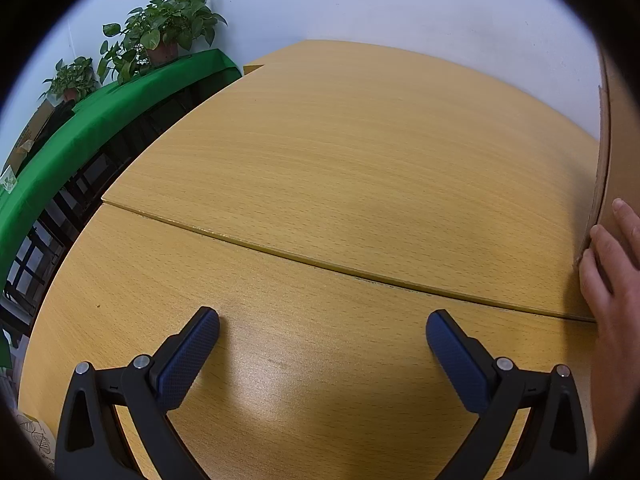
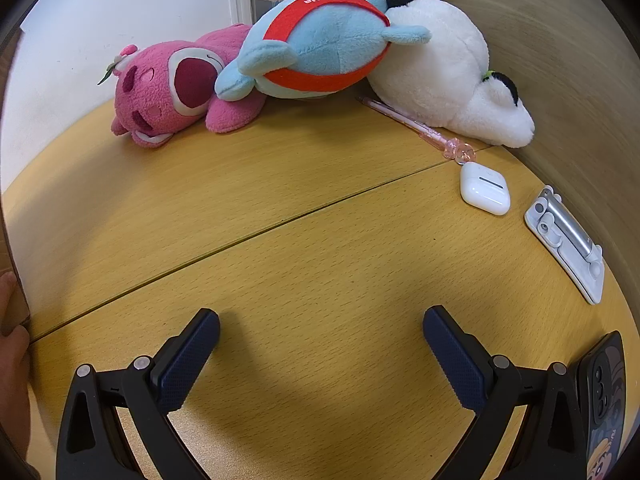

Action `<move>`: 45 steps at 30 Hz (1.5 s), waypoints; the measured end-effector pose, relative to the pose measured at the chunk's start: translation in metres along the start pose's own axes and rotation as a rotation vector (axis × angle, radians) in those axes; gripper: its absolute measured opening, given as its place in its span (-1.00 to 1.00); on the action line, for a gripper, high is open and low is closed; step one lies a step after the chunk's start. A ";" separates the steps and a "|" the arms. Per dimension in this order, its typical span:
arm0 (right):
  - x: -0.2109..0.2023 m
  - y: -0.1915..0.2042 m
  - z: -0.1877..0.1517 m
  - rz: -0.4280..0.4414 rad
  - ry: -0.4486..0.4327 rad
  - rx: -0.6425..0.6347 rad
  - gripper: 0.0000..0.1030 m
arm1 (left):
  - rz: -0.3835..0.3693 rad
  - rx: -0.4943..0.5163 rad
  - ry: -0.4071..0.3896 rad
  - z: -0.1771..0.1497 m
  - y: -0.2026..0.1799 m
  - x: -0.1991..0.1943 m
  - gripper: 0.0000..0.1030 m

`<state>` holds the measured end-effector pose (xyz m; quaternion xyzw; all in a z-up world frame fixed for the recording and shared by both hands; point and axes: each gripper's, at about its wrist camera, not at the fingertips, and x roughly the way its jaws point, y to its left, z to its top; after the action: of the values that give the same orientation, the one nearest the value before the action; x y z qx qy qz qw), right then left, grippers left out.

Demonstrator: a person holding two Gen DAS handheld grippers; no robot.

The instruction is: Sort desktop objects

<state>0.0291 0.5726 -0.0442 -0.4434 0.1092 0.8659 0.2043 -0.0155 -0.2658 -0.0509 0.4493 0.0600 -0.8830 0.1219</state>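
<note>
Both claws, left claw (image 1: 322, 330) and right claw (image 2: 321, 329), rest spread and empty on the surface (image 2: 280, 240); a hand (image 1: 612, 276) steadies the cardboard box (image 1: 608, 160), probably for sorting

You face a pale wood bench (image 1: 340, 152) made of two tops meeting at a thin seam (image 1: 320, 262), backed by a plain white wall (image 1: 400, 8). To your left runs a ledge draped in green cloth (image 1: 100, 112) carrying potted plants (image 1: 168, 28), with dark window frames (image 1: 36, 256) beneath. Soft light glints off the bench near you.
</note>
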 end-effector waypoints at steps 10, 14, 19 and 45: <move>0.002 0.001 0.000 0.000 0.000 -0.001 1.00 | 0.000 0.000 0.000 0.000 0.000 0.000 1.00; 0.001 0.001 0.000 -0.001 0.001 -0.001 1.00 | 0.000 0.000 0.000 0.000 0.000 0.000 1.00; 0.001 0.000 0.001 0.000 0.000 -0.001 1.00 | -0.001 0.000 0.000 0.000 0.000 0.000 1.00; 0.005 -0.001 0.004 0.000 0.002 -0.001 1.00 | -0.001 0.001 0.000 0.000 0.000 0.001 1.00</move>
<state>0.0241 0.5762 -0.0459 -0.4442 0.1088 0.8656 0.2041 -0.0162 -0.2664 -0.0513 0.4492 0.0600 -0.8831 0.1212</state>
